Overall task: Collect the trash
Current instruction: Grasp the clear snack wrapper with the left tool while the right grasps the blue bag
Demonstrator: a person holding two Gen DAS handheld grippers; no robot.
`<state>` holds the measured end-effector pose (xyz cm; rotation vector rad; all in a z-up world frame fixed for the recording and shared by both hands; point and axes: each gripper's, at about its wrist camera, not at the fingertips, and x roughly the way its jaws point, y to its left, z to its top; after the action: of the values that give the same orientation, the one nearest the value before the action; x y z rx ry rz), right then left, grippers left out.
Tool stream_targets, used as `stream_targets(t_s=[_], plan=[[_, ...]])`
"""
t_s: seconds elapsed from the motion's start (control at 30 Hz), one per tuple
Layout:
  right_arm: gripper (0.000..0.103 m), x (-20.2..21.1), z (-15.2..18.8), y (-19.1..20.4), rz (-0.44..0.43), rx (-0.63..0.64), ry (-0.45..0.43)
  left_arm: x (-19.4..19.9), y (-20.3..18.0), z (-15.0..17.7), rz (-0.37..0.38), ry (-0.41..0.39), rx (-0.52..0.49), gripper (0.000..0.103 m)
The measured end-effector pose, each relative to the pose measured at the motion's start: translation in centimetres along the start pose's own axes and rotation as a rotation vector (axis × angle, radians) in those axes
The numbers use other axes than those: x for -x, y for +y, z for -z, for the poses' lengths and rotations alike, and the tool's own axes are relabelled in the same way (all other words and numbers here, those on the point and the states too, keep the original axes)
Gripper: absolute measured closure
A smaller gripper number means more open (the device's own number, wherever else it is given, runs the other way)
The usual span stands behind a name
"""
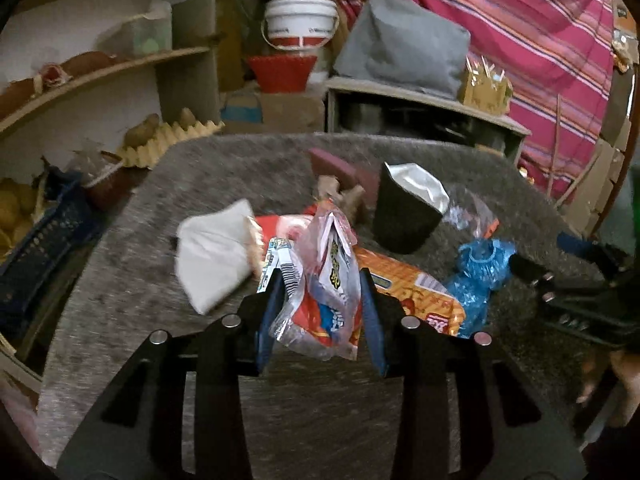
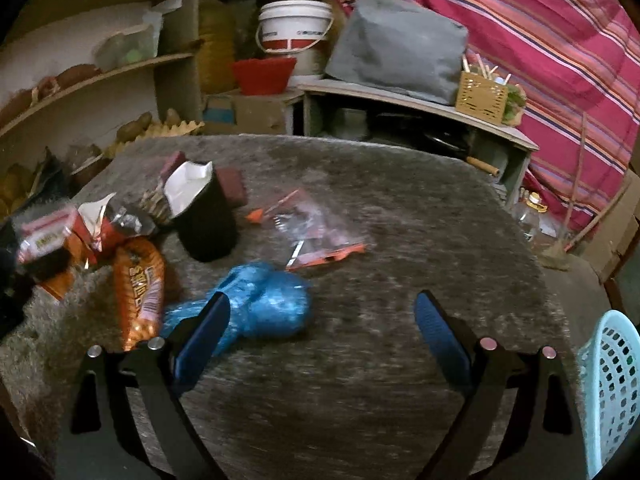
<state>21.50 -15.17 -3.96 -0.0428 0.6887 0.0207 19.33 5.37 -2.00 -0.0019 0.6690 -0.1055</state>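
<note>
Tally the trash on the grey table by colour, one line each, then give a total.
White: 1, crumpled tissue
Blue: 1, plastic bag
Black: 1, torn pouch
Orange: 1, snack packet
Clear with orange trim: 1, wrapper
Red and clear: 1, wrapper pinched in the left gripper
Total: 6; the red pile behind is too jumbled to count.

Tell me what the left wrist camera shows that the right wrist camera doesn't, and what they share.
Only the left wrist view shows the crumpled white paper napkin and the left gripper shut on a clear printed snack wrapper.

Only the right wrist view shows the pale blue perforated plastic basket and the open right gripper.

Both show the crumpled blue plastic bag, black foil-lined pouch and orange snack packet on the grey table.
</note>
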Motion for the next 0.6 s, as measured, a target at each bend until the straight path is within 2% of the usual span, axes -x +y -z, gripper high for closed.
stream_targets(t_s=[0.27, 0.33, 0.37, 0.43, 0.47, 0.6], plan=[[0.012, -2.1, 0.3, 1.9, -0.023, 0.024, 0.055, 1.0, 3.1, -0.3, -0.058, -0.023, 0.029, 0.067], [0.015, -2.4, 0.4, 2.3, -0.025, 0.039, 0.055, 1.1, 3.7, -0.3, -0.080, -0.029, 0.033, 0.067], [0.019, -2.5, 0.4, 2.4, -0.026, 0.045, 0.059, 1.1, 4.0, -0.3, -0.088, -0.029, 0.037, 0.067], [0.045, -2.7, 0.5, 2.4, -0.055, 0.048, 0.074, 1.1, 4.7, -0.3, -0.096, -0.028, 0.048, 0.067], [0.053, -2.9, 0.5, 2.4, -0.075, 0.045, 0.083, 1.1, 5.0, -0.3, -0.098, -0.029, 0.053, 0.067], [0.074, -2.9, 0.5, 2.1, -0.117, 0.034, 0.089, 1.2, 5.6, -0.3, -0.107, -0.031, 0.067, 0.067]])
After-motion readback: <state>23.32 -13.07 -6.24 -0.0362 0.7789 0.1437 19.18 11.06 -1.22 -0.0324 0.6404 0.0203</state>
